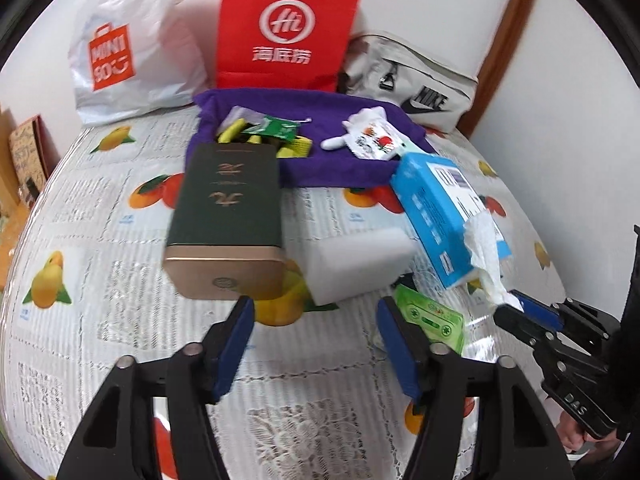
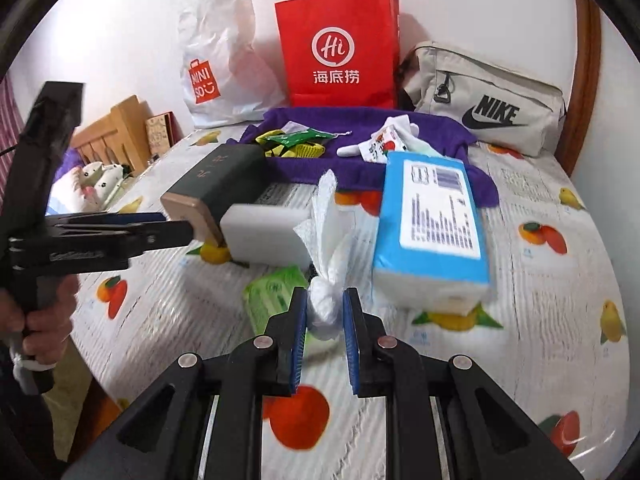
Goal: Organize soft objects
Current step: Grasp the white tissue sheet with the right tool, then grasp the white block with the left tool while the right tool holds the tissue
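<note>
Two grippers are in our hands above a table [image 2: 540, 312] covered with a fruit-print cloth. Our right gripper [image 2: 326, 312] is clamped on a white tissue [image 2: 324, 248], whose twisted lower end sits between the blue pads while the loose upper end fans out ahead of the fingertips. Just to the right of that gripper lies the blue tissue pack [image 2: 432, 224], and ahead and to its left a white sponge block [image 2: 264, 232] rests against a dark green tin [image 2: 216, 184]. A green cassette [image 2: 272, 292] lies just left of the right gripper's fingers. Our left gripper [image 1: 316, 320] hangs with its jaws apart and nothing between them; the tin stands just beyond its left finger, the sponge block ahead between the fingers, the cassette beside its right finger. Farther ahead of both grippers a purple cloth [image 1: 348, 160] holds small packets and a white plush toy [image 1: 360, 128].
</note>
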Demonstrator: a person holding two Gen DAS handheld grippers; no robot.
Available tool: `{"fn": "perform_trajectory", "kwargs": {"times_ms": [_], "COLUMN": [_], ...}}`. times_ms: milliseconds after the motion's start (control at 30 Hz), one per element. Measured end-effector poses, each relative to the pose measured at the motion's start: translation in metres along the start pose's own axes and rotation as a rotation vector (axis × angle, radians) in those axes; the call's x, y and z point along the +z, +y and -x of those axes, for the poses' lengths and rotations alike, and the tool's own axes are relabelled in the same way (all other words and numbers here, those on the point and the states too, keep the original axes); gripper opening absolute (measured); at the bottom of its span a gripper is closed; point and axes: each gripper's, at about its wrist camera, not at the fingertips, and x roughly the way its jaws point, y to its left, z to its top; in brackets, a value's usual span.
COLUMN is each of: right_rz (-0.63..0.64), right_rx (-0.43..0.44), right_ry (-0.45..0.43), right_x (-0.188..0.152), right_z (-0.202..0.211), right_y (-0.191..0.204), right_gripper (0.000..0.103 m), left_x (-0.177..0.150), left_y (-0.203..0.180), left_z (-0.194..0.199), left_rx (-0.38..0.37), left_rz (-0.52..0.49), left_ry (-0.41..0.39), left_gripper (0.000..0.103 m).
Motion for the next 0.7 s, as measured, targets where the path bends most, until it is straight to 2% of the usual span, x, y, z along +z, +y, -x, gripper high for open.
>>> {"fn": "perform_trajectory", "kwargs": {"times_ms": [200,367,567,633,700], "right_rz": [-0.016,-0.043,-0.098,-0.118,-0.123], "right_rx": [0.016,0.015,-0.018,-0.025,-0.019], "right_ry": [-0.015,-0.016,0.031,0.046,0.054], "right_x": [-0.024,-0.039,-0.057,-0.060,-0.062], "right_z": [0.012,0.017,0.007,0.002,-0.002], "right_y": [-0.018,-0.038,-0.067,-0.075,-0.079], "right_gripper": [0.018,0.018,0.018,0.018,0.018], "left_x": [0.008,0.024,0.034,0.035,0.035], "left_y": [-0.026,-0.049,-0.062,-0.067,-0.070], "left_z": [-0.005,-0.021,-0.050,-0.059,-0.065], "left_rx": [-0.008,0.034,0.067,0.090,0.113], "left_rz": [-0.079,-0.191,-0.288,-0.333,-0.369], "left_ry": [-0.018,-0.018,0.030,0.035,0.041], "left_gripper": [0.067,0.067,0.067,0.073,0.073]}}
